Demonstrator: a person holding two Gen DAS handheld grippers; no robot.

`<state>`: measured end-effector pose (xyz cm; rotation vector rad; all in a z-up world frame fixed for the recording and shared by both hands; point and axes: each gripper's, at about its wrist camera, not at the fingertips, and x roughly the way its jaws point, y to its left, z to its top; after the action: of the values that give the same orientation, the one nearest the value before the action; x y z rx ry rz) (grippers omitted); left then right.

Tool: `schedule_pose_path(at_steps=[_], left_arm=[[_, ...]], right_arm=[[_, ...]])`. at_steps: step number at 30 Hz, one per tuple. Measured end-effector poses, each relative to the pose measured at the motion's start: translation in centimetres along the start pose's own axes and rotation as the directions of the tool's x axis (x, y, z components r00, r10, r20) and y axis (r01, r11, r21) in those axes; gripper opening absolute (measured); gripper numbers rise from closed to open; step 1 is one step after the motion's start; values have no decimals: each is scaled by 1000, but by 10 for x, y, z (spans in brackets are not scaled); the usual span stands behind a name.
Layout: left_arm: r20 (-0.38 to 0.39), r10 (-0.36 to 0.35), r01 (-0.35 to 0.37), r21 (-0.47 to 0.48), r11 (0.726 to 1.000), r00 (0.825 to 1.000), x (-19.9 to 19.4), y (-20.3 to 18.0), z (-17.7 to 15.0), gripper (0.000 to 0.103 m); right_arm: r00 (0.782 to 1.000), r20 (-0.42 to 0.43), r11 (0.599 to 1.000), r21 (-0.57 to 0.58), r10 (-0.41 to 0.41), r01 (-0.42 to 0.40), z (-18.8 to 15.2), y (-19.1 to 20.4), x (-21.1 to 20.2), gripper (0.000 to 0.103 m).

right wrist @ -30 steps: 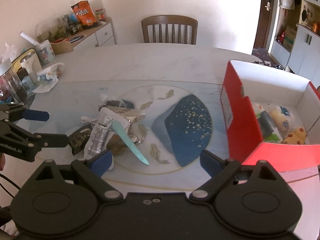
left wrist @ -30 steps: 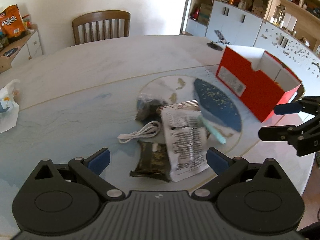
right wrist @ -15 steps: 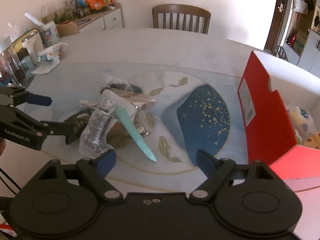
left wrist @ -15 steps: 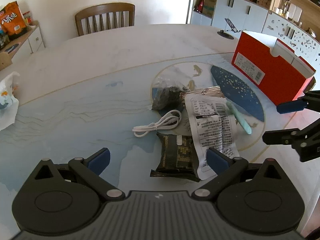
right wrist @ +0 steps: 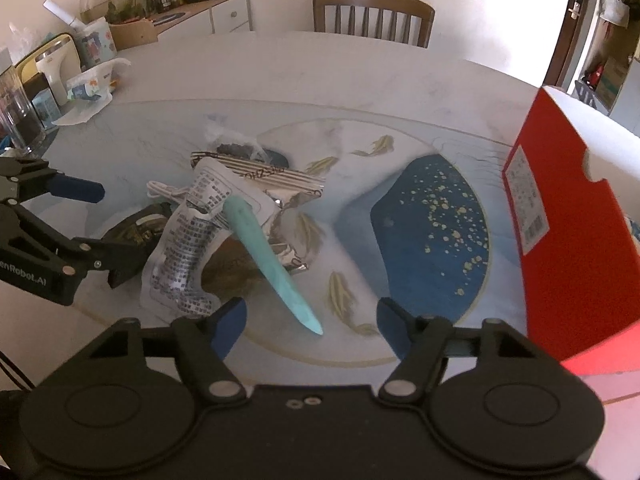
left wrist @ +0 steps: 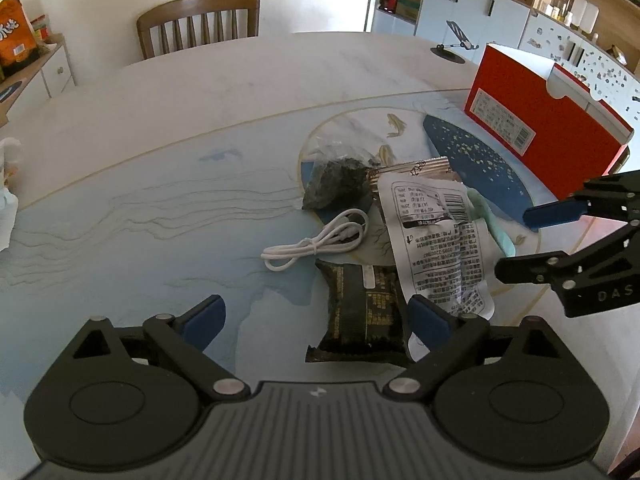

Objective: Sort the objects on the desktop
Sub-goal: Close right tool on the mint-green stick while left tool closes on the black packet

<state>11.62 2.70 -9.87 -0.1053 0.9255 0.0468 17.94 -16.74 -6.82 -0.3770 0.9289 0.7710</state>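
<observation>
A pile lies on the round table: a white printed packet [left wrist: 436, 240], a dark snack packet [left wrist: 360, 312], a coiled white cable [left wrist: 316, 244], a clear bag of dark bits [left wrist: 336, 184] and a striped silver wrapper [right wrist: 260, 172]. A teal stick [right wrist: 268, 256] rests across the white packet [right wrist: 188, 248]. My left gripper [left wrist: 316, 316] is closing, and the dark packet lies between its fingers without being pressed. My right gripper [right wrist: 310, 318] is closing too, and the teal stick's tip sits between its fingers untouched. The red open box [right wrist: 560, 240] stands to the right.
A wooden chair [left wrist: 200, 24] stands behind the table. A phone stand [left wrist: 452, 46] sits near the red box [left wrist: 540, 136]. At the table's left are a white plastic bag [right wrist: 88, 88] and a glass jar [right wrist: 16, 116]. A side cabinet holds snack bags.
Both grippers have come down closer to the pile. The right gripper's jaws have narrowed around the teal stick's tip, and the left jaws have narrowed slightly.
</observation>
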Motion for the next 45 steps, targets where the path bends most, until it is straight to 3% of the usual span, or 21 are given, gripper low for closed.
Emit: schedule_pose_path(at_steps=[10, 17, 21, 23, 27, 31, 45], left_arm=[[5, -47, 47, 1, 999, 999, 2, -2, 2, 77], [-12, -83, 83, -12, 997, 996, 4, -1, 4, 42], [-21, -89, 89, -17, 996, 996, 6, -2, 4, 36], [-21, -91, 91, -28, 996, 996, 6, -1, 4, 35], [-24, -89, 88, -43, 995, 996, 6, 0, 5, 34], [-21, -96, 95, -64, 993, 995, 3, 1, 5, 34], [0, -97, 97, -130, 987, 995, -17, 1, 2, 34]], right_arm=[[1000, -18, 1000, -3, 4, -4, 8, 3, 11, 52], [1000, -16, 1000, -1, 24, -24, 11, 2, 12, 40], [1000, -18, 1000, -3, 23, -23, 11, 3, 12, 36], [1000, -15, 1000, -3, 26, -26, 10, 4, 11, 24], [999, -10, 999, 12, 34, -34, 11, 3, 10, 21], [999, 0, 999, 23, 46, -46, 11, 2, 7, 10], [998, 26, 994, 95, 60, -62, 7, -1, -11, 10]])
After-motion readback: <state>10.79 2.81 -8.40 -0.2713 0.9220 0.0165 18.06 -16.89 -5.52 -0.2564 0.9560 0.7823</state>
